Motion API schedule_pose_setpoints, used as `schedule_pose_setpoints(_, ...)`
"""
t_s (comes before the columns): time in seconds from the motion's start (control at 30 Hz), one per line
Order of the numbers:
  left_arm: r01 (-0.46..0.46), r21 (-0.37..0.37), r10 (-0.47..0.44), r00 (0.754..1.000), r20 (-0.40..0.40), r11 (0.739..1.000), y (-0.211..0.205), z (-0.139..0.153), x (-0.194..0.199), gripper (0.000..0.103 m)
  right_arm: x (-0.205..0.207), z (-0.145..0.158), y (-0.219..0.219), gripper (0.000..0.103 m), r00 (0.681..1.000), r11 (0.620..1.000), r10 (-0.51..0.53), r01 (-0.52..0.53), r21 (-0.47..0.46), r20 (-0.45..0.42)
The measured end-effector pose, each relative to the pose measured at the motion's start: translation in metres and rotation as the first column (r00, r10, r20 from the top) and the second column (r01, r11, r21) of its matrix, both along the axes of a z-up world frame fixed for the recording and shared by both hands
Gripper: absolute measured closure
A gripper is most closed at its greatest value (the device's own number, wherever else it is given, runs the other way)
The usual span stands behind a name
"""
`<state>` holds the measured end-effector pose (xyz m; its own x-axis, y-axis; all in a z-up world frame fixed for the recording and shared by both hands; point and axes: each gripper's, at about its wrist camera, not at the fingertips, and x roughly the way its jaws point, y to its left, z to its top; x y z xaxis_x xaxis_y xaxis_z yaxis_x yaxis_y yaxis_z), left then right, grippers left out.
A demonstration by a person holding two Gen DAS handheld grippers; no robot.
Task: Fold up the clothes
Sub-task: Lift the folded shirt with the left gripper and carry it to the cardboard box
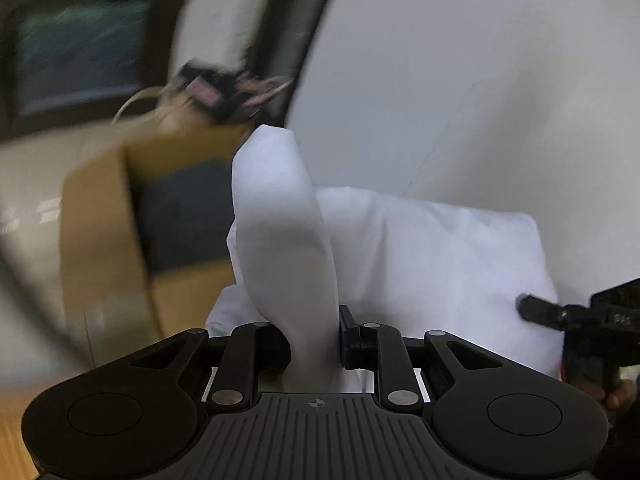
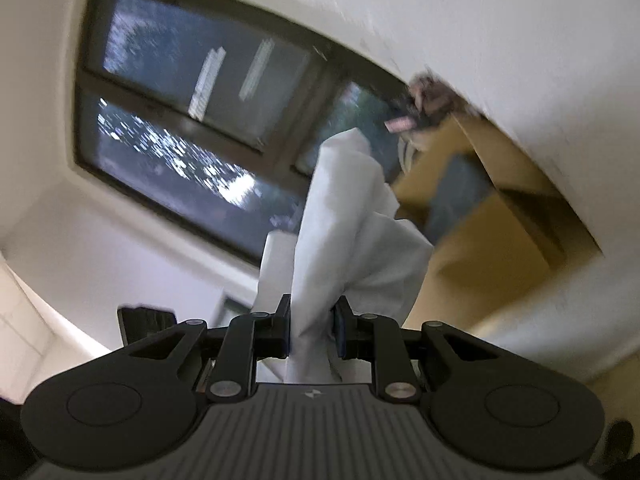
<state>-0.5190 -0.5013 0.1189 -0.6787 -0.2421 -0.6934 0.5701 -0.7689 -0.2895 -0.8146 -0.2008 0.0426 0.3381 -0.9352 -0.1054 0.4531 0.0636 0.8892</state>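
Observation:
A white garment (image 1: pixel 420 256) hangs in the air between the two grippers. My left gripper (image 1: pixel 314 340) is shut on a bunched fold of it, which rises in a tall loop between the fingers. The right gripper shows at the right edge of the left wrist view (image 1: pixel 560 312), at the cloth's far corner. In the right wrist view my right gripper (image 2: pixel 312 332) is shut on another bunch of the white garment (image 2: pixel 344 216), which stands up in a twisted peak. Both views are tilted upward and blurred by motion.
An open brown cardboard box (image 1: pixel 112 232) with dark cloth inside and items on top stands to the left, against a white wall (image 1: pixel 460 80). It also shows in the right wrist view (image 2: pixel 492 240). A dark-framed window (image 2: pixel 192 120) is behind.

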Motion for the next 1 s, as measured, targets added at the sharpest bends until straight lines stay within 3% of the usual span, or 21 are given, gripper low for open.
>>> schedule_pose_setpoints(0.13, 0.131, -0.045, -0.128, 0.989, 0.075, 0.990, -0.043, 0.058, -0.046, 0.080, -0.026, -0.002, -0.022, 0.080, 0.999, 0.996, -0.028, 0.031, -0.089, 0.038)
schedule_pose_setpoints(0.23, 0.195, -0.036, -0.188, 0.971, 0.150, 0.980, -0.079, 0.089, -0.082, 0.080, -0.038, 0.001, -0.048, 0.079, 0.998, 0.989, -0.028, 0.037, -0.141, 0.064)
schedule_pose_setpoints(0.43, 0.294, 0.001, -0.287, 0.935, 0.210, 0.956, -0.144, 0.111, -0.120, 0.080, -0.039, 0.008, -0.105, 0.078, 0.996, 0.984, -0.021, 0.036, -0.175, 0.083)
schedule_pose_setpoints(0.7, 0.422, 0.081, -0.429, 0.876, 0.219, 0.903, -0.235, 0.077, -0.155, 0.080, -0.017, -0.003, -0.176, 0.077, 0.997, 0.995, -0.064, 0.066, -0.073, 0.036)
schedule_pose_setpoints(0.83, 0.456, 0.131, -0.475, 0.846, 0.242, 0.880, -0.285, 0.037, -0.170, 0.080, -0.002, -0.032, -0.227, 0.078, 0.997, 0.995, -0.076, 0.075, 0.062, 0.014)
schedule_pose_setpoints(1.0, 0.436, 0.201, -0.478, 0.835, 0.271, 0.877, -0.331, -0.026, -0.178, 0.080, 0.014, -0.069, -0.285, 0.078, 0.997, 0.975, -0.077, 0.080, 0.206, -0.021)
